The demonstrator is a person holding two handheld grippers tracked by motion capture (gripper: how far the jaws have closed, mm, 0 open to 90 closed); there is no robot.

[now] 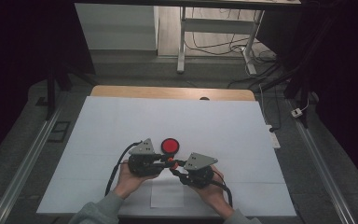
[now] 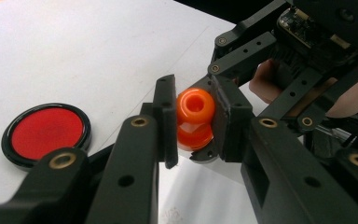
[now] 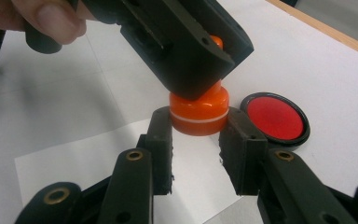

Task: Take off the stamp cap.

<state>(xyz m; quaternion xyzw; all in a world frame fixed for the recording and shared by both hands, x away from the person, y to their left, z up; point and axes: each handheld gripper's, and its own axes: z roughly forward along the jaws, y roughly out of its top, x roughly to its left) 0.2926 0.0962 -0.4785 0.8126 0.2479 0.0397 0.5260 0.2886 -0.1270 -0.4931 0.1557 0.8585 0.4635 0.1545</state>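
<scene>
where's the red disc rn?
High view: the red disc lies on the white sheet, just beyond the left gripper and right gripper.

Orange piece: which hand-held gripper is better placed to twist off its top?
Probably the left hand-held gripper: it clamps the orange piece's upper knob, while the right hand-held gripper steadies its base.

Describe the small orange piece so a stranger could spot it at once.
Start at the white sheet covering the table, then go to its near edge, where the two hands meet. The orange piece is pinched between both tools, beside a red disc; unlike that flat, black-rimmed disc, it is knob-shaped with a hollow top.
</scene>
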